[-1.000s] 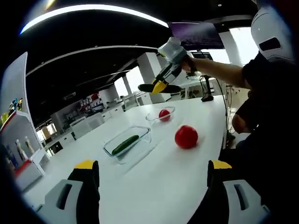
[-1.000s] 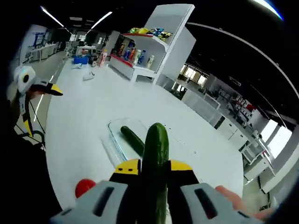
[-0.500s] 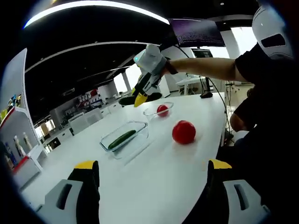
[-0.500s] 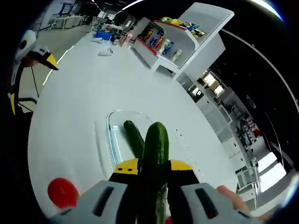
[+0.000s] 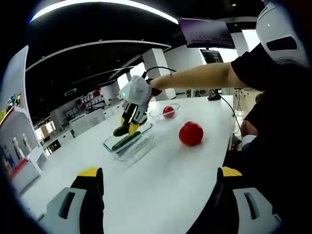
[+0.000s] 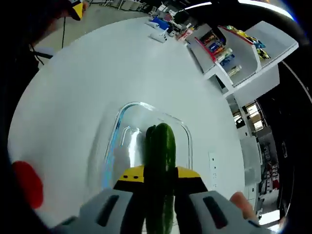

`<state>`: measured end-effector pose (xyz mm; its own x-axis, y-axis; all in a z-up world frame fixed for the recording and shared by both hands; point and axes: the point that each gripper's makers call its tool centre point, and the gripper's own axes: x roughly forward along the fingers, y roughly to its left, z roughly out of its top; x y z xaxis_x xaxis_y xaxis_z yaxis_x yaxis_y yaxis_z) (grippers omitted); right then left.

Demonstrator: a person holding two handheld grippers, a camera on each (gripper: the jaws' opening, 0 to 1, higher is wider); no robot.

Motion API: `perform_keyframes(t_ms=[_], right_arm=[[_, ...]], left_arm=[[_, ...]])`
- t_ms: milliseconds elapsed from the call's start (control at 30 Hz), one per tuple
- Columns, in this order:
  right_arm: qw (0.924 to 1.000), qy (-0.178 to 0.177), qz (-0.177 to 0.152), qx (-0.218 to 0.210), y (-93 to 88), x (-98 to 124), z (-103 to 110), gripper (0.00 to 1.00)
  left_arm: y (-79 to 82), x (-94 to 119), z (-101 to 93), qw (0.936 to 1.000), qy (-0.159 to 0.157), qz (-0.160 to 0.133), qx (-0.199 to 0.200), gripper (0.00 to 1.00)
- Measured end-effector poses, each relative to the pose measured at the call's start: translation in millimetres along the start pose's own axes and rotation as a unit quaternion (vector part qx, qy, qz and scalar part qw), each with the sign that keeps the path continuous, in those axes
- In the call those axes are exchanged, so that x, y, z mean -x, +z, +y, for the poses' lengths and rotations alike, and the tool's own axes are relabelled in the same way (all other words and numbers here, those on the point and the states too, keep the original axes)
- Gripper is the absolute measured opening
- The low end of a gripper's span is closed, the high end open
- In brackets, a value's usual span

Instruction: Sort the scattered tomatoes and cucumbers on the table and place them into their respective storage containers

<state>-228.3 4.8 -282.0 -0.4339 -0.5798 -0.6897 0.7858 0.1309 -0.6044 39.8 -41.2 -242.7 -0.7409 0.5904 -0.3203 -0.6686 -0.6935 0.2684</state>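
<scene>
Right claw (image 6: 157, 176) grips a cucumber (image 6: 165, 161) over the glass dish (image 6: 114, 146) holding another cucumber (image 5: 125, 141); round bowl (image 5: 157, 113) holds a tomato (image 5: 168, 111).

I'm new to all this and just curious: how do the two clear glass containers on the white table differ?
The rectangular clear glass dish is long and straight-sided; the round clear glass bowl is smaller in the left gripper view and lies farther off. The dish holds a dark green cucumber; the bowl holds a red tomato. The right gripper hangs over the dish with a second cucumber; nothing hovers over the bowl. Both are transparent and stand on the white table.
</scene>
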Motion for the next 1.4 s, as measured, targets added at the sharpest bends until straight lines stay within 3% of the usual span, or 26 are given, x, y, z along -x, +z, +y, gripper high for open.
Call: perform_keyframes(t_ms=[100, 233, 333, 567, 600, 833, 1100, 1400], right_arm=[[0.9999, 0.012, 0.002, -0.002, -3.5, -9, -3, 0.18], [0.9994, 0.027, -0.015, -0.016, 5.4, -11, 5, 0.18], [0.9992, 0.035, -0.015, -0.012, 9.4, -16, 9, 0.18], [0.9982, 0.056, -0.018, -0.015, 14.7, -21, 20, 0.18], [0.9970, 0.066, -0.022, -0.033, 17.6, -26, 27, 0.18], [0.9957, 0.083, -0.023, -0.036, 15.4, -31, 32, 0.18], [0.9966, 0.074, -0.019, -0.029, 15.8, -34, 32, 0.19], [0.9953, 0.078, -0.027, -0.050, 15.3, -34, 32, 0.20]], left_arm=[[-3.3, 1, 0.5, 1.0000, -0.001, 0.001, 0.002, 0.95], [-8.8, 1, 6.1, 1.0000, 0.004, 0.006, 0.006, 0.95], [-4.2, -1, 3.5, 0.9998, -0.004, -0.009, 0.015, 0.95], [-1.4, -3, -0.8, 0.9998, -0.010, -0.013, 0.010, 0.95], [-4.1, -3, -1.6, 0.9998, -0.011, -0.012, 0.012, 0.95], [-14.2, -2, 2.1, 0.9999, -0.003, 0.003, 0.013, 0.95], [-10.5, -2, 2.1, 0.9999, -0.004, -0.003, 0.014, 0.95], [-8.9, 2, 5.2, 0.9999, 0.000, -0.008, 0.012, 0.95]])
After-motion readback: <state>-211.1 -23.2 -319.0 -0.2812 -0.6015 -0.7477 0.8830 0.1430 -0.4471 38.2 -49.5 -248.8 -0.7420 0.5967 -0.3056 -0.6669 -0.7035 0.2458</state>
